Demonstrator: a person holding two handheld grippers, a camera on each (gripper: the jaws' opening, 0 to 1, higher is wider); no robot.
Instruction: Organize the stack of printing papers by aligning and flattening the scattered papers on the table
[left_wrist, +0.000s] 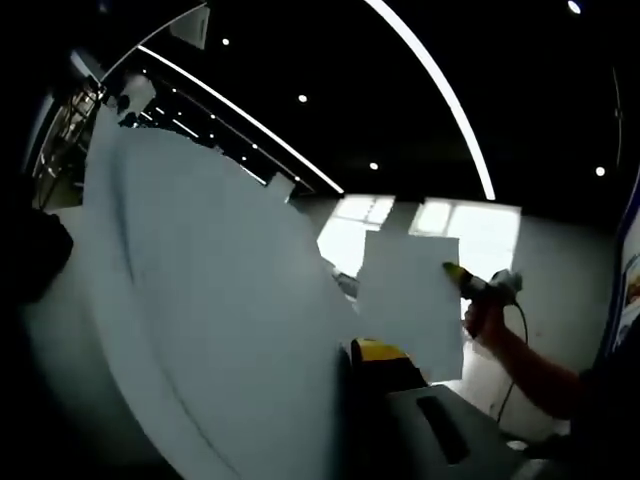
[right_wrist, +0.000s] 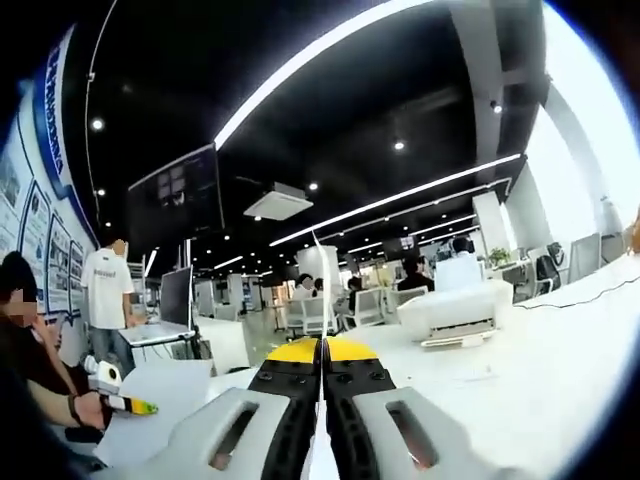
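Right claw (right_wrist: 321, 400): jaws pressed together, a thin white sheet (right_wrist: 319, 455) pinched edge-on between them, running up the seam past the yellow tips. Seen again from the left gripper view as right claw (left_wrist: 470, 285), gripped by a hand (left_wrist: 483, 318), holding the same sheet (left_wrist: 412, 300) upright by its right edge, the face of the sheet broadside to the camera, lifted clear of the surface.

Left claw (left_wrist: 372, 352): one jaw with its yellow tip visible at lower right; the rest covered by a large curved paper (left_wrist: 200, 310) close against the lens. Cannot tell how far the jaws stand apart, nor whether the paper is gripped. Seen from the right gripper view as left claw (right_wrist: 125, 403) at lower left, held in a hand (right_wrist: 88, 410), with that paper (right_wrist: 160, 415) beside it.

Edges and room: large paper bowed, its upper edge sweeping from upper left down toward centre. White surface (right_wrist: 560, 370) open to the right of the right claw. Beyond it, a white printer-like box (right_wrist: 452, 312), contents not discernible. Farther back, chairs, monitors, and seated and standing people (right_wrist: 105, 290).
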